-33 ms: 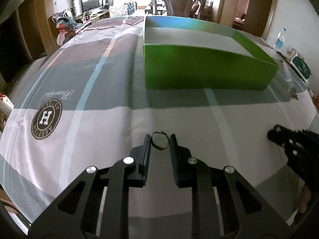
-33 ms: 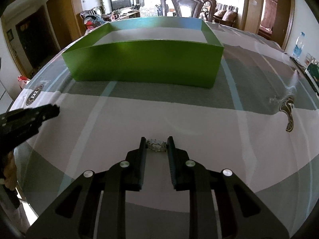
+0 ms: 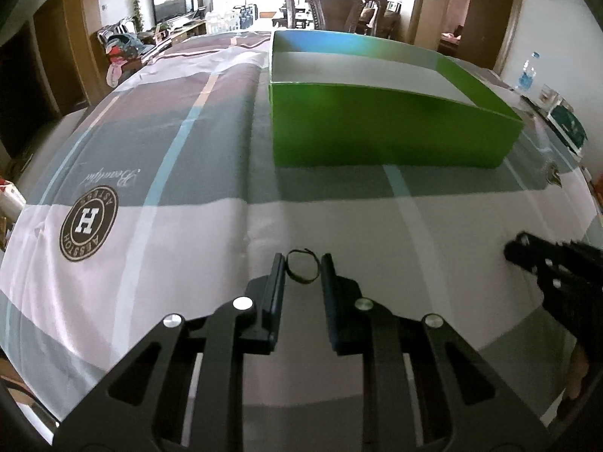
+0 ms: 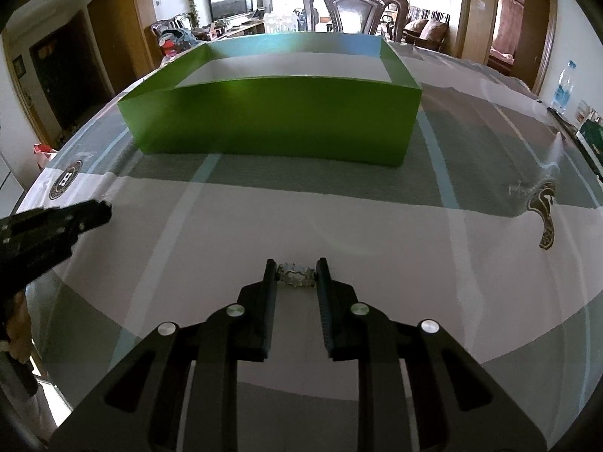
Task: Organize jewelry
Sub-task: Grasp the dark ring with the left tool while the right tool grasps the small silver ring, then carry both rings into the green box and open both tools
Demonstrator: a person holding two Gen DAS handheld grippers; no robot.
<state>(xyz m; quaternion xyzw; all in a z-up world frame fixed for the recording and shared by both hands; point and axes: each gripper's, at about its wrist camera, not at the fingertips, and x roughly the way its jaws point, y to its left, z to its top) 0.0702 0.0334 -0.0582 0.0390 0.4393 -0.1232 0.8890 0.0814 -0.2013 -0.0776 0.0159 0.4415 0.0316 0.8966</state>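
A thin dark ring [image 3: 302,266] lies on the white band of the cloth, right between the fingertips of the left tool [image 3: 302,269]; the fingers stand narrowly apart, flanking the loop, and whether they touch it is not clear. Over on the other side, a small silvery beaded bracelet [image 4: 296,274] sits between the fingers of the right tool [image 4: 296,275], both pads right up against its ends, pinching it just above or on the cloth. Beyond both pieces, well apart from them, stands the green box [image 4: 275,116], open-topped with a pale inside, on the striped cloth [image 3: 211,226] covering the worktop. A round brown logo [image 3: 89,225] marks the cloth to the left. A dark wooden chair [image 4: 356,7] sits behind the box.
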